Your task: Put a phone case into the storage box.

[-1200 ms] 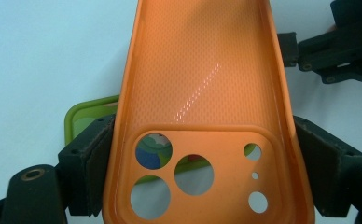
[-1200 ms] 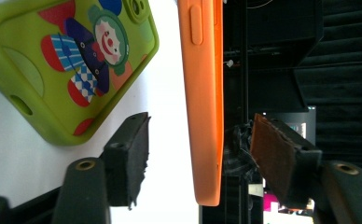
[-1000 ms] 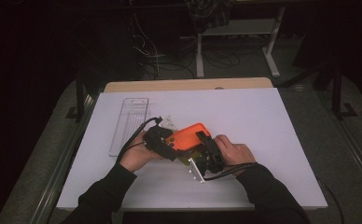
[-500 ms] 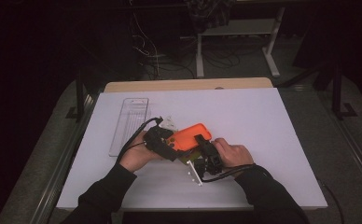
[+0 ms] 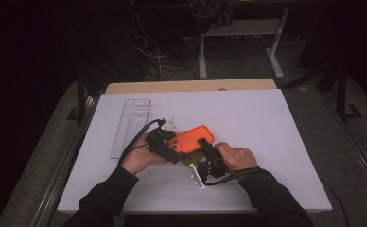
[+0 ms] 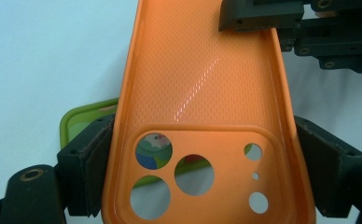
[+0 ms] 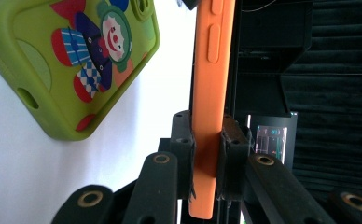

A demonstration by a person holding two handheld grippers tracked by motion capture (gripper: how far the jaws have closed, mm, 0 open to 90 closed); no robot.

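An orange phone case (image 5: 196, 138) is held just above the white table between both grippers. My left gripper (image 5: 165, 144) is shut on the case's camera-hole end, and in the left gripper view its pads (image 6: 93, 158) press the two long edges of the orange case (image 6: 202, 93). My right gripper (image 5: 210, 156) is shut on one side edge; in the right gripper view the orange case (image 7: 209, 93) stands edge-on between the jaws of this gripper (image 7: 207, 154). A green phone case (image 7: 72, 56) with a clown picture lies on the table beneath.
A clear plastic tray (image 5: 132, 125) lies on the white table sheet (image 5: 276, 123) to the left of the hands. A small clear item (image 5: 172, 126) sits just behind the left gripper. Dark floor, cables and a stand lie beyond the far edge.
The right hand has shifted very slightly; both grippers keep their hold on the orange case, which stays in place.
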